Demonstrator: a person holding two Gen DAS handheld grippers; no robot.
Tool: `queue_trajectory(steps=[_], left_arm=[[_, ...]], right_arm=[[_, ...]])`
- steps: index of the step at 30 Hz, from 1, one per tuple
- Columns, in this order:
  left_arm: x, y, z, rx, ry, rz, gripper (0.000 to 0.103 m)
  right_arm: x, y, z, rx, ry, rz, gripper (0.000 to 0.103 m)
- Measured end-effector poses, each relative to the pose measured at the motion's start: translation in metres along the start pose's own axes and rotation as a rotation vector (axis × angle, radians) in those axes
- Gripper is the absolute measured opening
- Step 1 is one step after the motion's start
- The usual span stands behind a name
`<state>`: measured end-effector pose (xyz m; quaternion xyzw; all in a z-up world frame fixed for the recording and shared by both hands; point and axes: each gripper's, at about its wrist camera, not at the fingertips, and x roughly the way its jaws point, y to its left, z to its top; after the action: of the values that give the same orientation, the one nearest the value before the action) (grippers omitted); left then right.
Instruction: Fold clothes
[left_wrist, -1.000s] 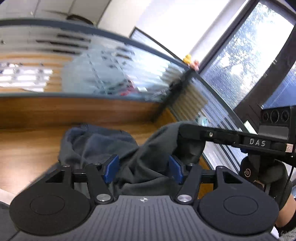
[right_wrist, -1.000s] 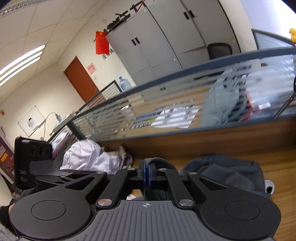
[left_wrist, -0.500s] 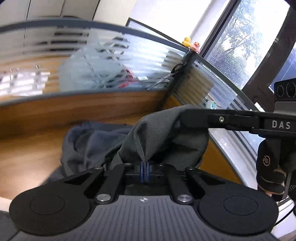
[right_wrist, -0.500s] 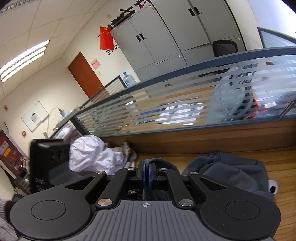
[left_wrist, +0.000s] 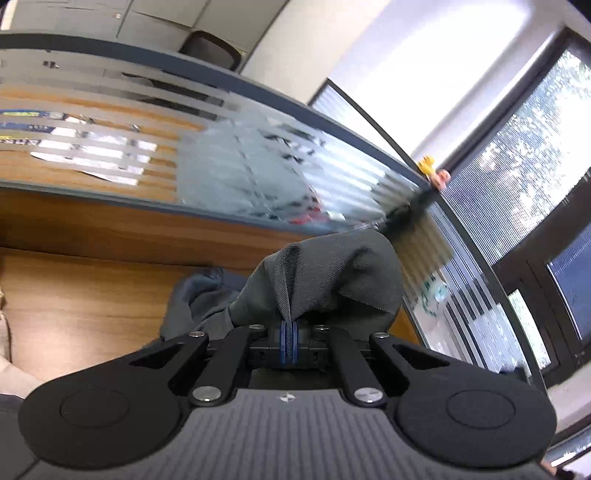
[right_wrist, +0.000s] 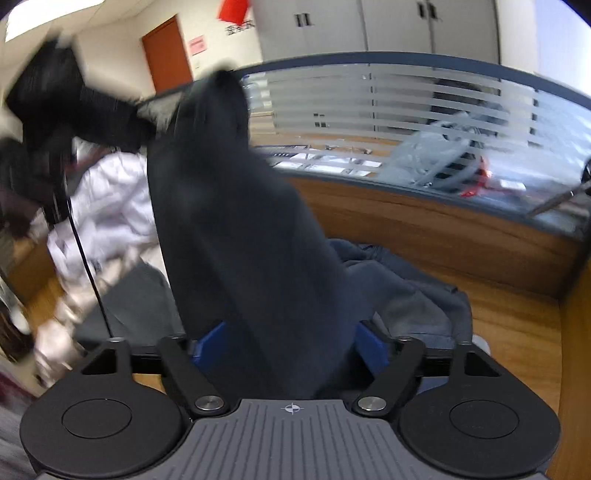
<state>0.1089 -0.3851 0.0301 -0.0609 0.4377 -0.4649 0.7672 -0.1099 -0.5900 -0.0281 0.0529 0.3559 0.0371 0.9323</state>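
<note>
- The left hand-held gripper (left_wrist: 289, 341) is pinched tight on a fold of the dark grey garment (left_wrist: 325, 277), its blue pads (left_wrist: 282, 341) closed with only a thin ridge of cloth between them.
- The right hand-held gripper (right_wrist: 290, 345) is opening: its blue pads (right_wrist: 371, 345) stand wide apart and the same garment (right_wrist: 236, 221) hangs loose between them, not pressed by either pad.
- From the right gripper the cloth runs up and away to the left, where the other gripper, blurred, holds it high; so the garment is lifted from one end and draped down toward the worktop (right_wrist: 509, 325).
- My reading is that this is a hand-over within the fold: one side gripped, the other just let go.
- Next, the right gripper likely needs a fresh hold on a free corner or edge, so the piece can be spread flat.
- The garment looks like a soft twill with fine diagonal ribs, heavy enough to fall in rounded folds.
- Just beyond the grippers lies a crumpled blue-grey garment (right_wrist: 417, 291) on the wood-grain worktop.
- Far left of the right gripper sits a white rumpled garment (right_wrist: 107, 206).
- A frosted striped glass partition (left_wrist: 258, 147) curves behind.
</note>
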Motion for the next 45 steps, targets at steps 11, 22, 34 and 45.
queue_trajectory(steps=[11,22,34,45], left_arm=[[-0.012,0.020,0.006,-0.109,-0.034,0.018,0.003],[-0.022,0.053,0.000,-0.228,-0.026,0.047,0.002],[0.014,0.011,-0.048,0.049,0.065,0.032,0.002],[0.048,-0.033,-0.103,0.350,0.163,-0.014,0.002]], right_arm=[[0.077,0.042,-0.041,-0.124,0.119,-0.057,0.040],[0.048,-0.040,-0.079,-0.026,0.214,-0.295,0.005],[-0.011,-0.058,-0.041,0.216,0.151,-0.094,0.036],[-0.023,-0.031,0.038,0.169,-0.050,0.160,0.056]])
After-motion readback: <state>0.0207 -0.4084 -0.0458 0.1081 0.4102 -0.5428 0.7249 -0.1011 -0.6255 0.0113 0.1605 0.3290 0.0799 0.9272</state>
